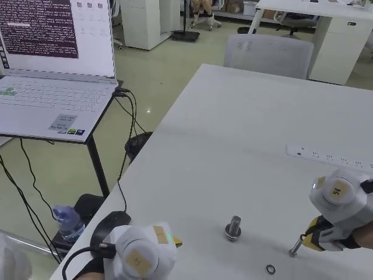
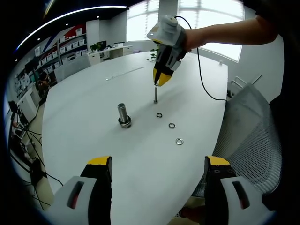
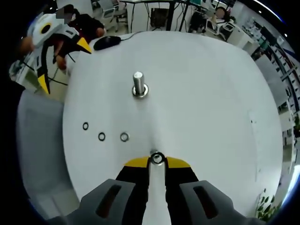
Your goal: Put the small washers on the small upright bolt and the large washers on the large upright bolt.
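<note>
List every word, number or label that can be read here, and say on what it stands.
"56": on the tan sticker on top of the right gripper.
Not readable: the other sticker, on the left gripper, has blurred marks.
Not readable: the laptop screen has lines of text that are too small.
Not readable: the palm-rest stickers are too small.

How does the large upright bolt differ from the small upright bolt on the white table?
The large bolt is clearly thicker than the small bolt. The large bolt has a wide collar at its base; the small bolt looks like a thin, plain pin. The large bolt stands free, while the jaw tips of the right gripper sit at the small bolt's top. Both stand upright on the white table.
</note>
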